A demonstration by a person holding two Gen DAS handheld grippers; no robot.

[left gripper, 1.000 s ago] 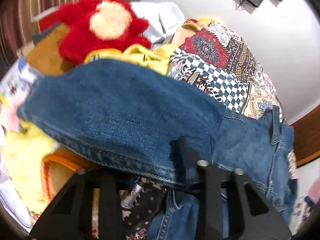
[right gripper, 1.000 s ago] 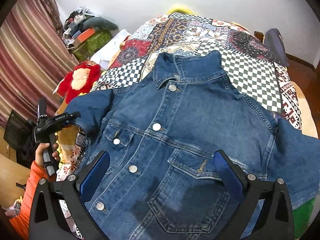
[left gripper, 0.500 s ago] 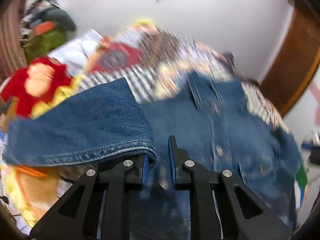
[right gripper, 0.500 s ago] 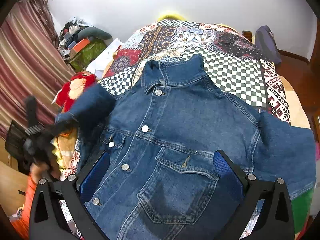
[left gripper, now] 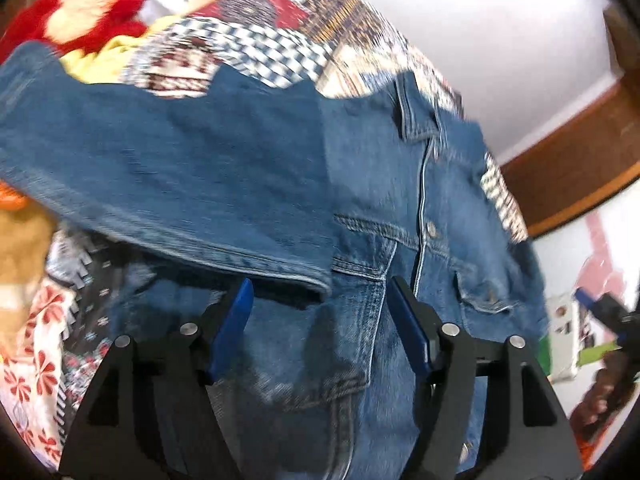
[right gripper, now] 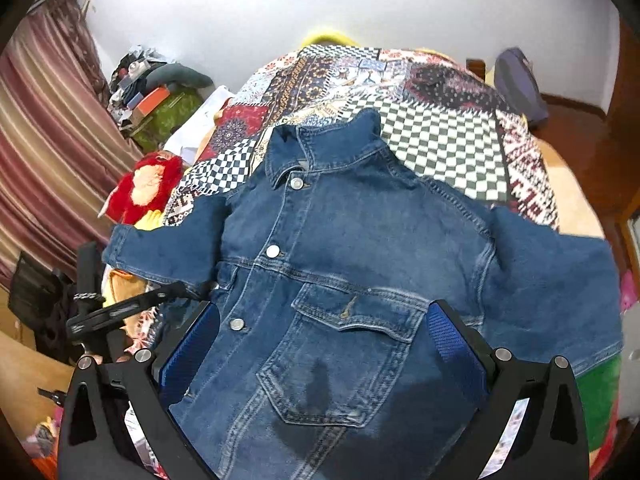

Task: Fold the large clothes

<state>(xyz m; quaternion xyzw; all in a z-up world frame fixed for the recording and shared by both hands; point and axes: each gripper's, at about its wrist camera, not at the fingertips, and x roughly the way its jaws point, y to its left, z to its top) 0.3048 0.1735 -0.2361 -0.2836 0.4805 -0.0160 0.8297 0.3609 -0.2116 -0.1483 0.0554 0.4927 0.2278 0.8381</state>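
A blue denim jacket [right gripper: 344, 240] lies front up on a patchwork bedspread [right gripper: 440, 140], collar at the far end. Its left sleeve [left gripper: 180, 176] stretches sideways, and the cuff hem sits just beyond my left gripper's tips. The left gripper [left gripper: 320, 312] has its jaws opening. The blue pads [left gripper: 236, 320] stand apart over the jacket front and press on nothing. In the right wrist view the left gripper [right gripper: 120, 312] hovers by that cuff at the bed's left side. My right gripper [right gripper: 320, 312] hangs open above the chest pocket [right gripper: 348, 356], clear of the cloth. The other sleeve [right gripper: 552, 280] spreads to the right.
A red plush toy [right gripper: 140, 188] and yellow cloth lie at the bed's left edge. A striped curtain [right gripper: 44, 152] and a cluttered green box [right gripper: 168, 112] stand behind it. A purple bag [right gripper: 520, 80] sits at the far right, by wooden trim.
My left gripper, shut on the sleeve cuff, carried it toward the jacket front, then opened and let it go. The right gripper stayed open above the jacket and drifted slightly.
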